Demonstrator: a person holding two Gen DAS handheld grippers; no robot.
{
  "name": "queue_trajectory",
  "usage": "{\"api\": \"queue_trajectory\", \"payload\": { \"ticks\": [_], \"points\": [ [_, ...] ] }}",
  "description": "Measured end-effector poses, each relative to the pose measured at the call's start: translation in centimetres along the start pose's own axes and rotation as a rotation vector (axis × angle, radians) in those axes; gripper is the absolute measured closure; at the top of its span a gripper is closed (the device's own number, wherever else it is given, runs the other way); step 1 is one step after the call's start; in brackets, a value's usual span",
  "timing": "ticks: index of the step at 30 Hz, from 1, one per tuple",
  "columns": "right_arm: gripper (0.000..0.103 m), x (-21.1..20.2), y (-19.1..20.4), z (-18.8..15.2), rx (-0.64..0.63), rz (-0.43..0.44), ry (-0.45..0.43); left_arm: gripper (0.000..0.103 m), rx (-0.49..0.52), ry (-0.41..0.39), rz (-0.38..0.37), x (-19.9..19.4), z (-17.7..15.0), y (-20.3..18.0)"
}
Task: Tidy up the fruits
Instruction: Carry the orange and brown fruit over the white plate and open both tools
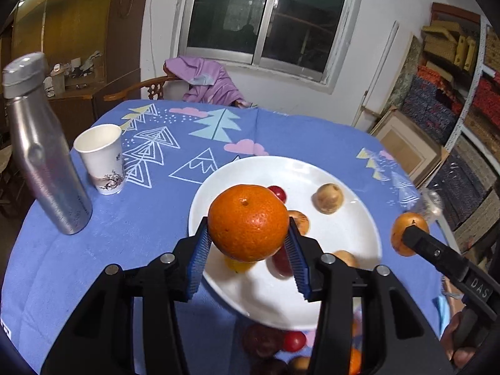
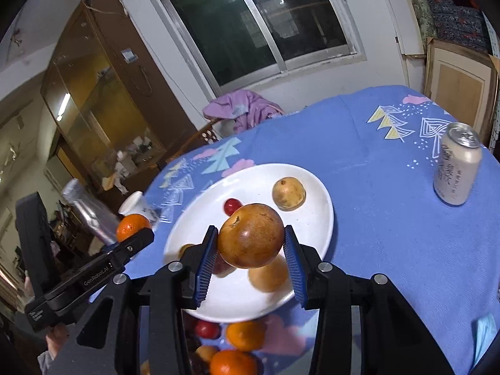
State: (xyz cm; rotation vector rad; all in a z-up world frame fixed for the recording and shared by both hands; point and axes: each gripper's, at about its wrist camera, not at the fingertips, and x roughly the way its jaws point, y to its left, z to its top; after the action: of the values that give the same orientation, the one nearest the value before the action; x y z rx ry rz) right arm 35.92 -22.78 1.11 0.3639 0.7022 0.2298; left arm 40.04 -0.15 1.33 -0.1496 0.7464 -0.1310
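Carry step: left tongs (image 1: 248, 250) grip orange (image 1: 248, 222), right tongs (image 2: 250, 257) grip brown fruit (image 2: 250, 235), both above plate (image 1: 343, 240); next, lower and release.

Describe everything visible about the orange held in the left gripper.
The orange is round and bright, with dimpled glossy peel and a small dark stem dot facing up. It looks whole. The left gripper clamps it between blue ridged pads at its sides, holding it in the air above the white plate, touching nothing else.
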Motion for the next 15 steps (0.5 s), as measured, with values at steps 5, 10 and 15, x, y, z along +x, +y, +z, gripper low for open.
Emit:
{"api": "queue_trajectory", "payload": {
  "ticks": [5,10,15],
  "points": [
    [0.06,4.3,-0.8,0.3,-0.007,-0.052,0.048,0.057,0.006,0.058,0.008,4.3,0.2,1.0],
    [0.06,6.6,-0.8,-0.1,-0.043,-0.089,0.086,0.056,0.012,0.104,0.0,6.9,0.3,1.9],
    [0.057,6.6,-1.0,-0.2,-0.028,-0.066,0.096,0.054,-0.019,0.13,-0.009,8.0,0.5,2.8]
  ]
}}
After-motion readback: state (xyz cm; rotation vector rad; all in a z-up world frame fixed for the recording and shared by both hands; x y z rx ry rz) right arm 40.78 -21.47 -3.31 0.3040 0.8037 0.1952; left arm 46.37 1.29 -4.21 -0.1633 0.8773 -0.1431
